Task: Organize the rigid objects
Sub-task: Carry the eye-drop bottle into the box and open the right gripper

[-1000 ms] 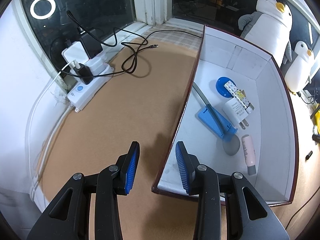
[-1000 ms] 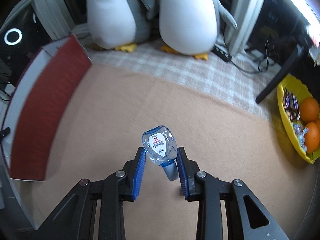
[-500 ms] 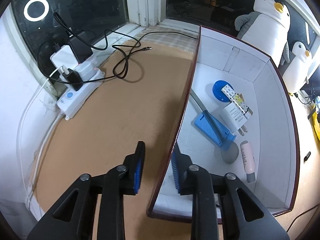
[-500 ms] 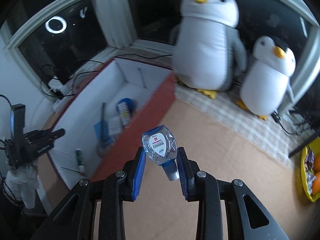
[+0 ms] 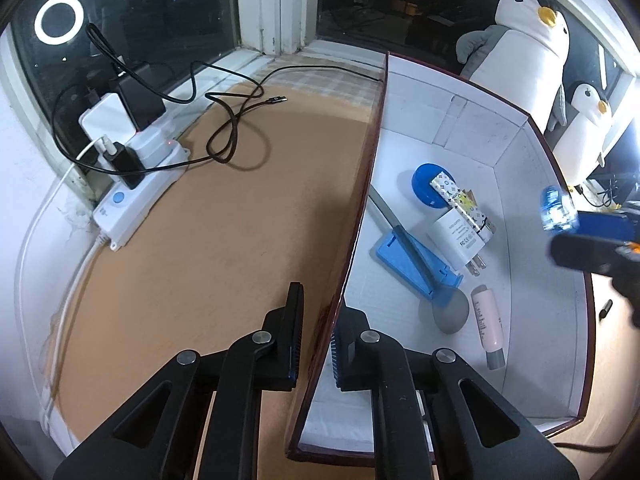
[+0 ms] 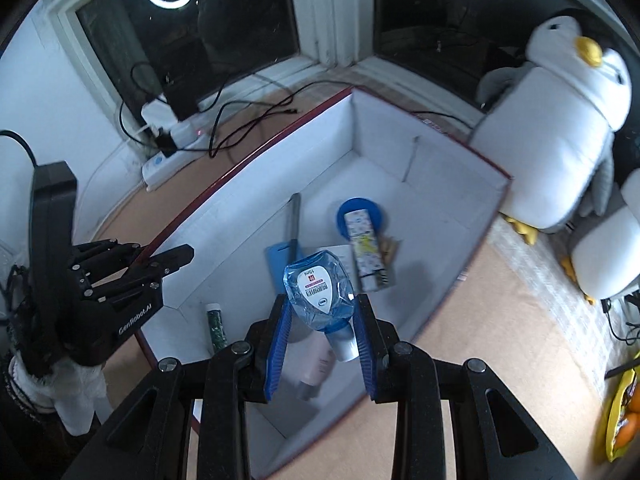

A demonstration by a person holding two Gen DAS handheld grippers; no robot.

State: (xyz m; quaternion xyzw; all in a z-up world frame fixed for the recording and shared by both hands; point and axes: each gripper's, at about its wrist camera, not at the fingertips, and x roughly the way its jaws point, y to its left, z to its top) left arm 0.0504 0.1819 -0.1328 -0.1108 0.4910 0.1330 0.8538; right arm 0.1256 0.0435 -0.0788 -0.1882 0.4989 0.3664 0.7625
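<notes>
The right gripper (image 6: 322,344) is clamping a small clear bottle with a blue-tinted body and a white label (image 6: 319,290), cap end down between the blue pads, and is hanging over the near half of the open white box (image 6: 448,184). The left gripper (image 5: 316,340) is straddling the box's long left wall (image 5: 362,200), 1 finger outside and 1 inside; its pads look pressed to the wall, steadying it.

To place the bottle well, the right gripper should be lowering before letting go, so the rounded bottle is not bouncing or rolling into its neighbours.

Directly below it are lying a pink tube (image 6: 316,364) and a grey disc (image 5: 443,312), so that spot is crowded. The box's middle is holding a blue holder (image 5: 416,268), a white charger plug (image 5: 460,238), a patterned stick (image 6: 366,248) and a blue lid (image 5: 424,176). Bare floor is showing along the right wall and in the far corner by the penguin toy (image 6: 560,120); I judge the strip beside the right wall the easiest landing.
</notes>
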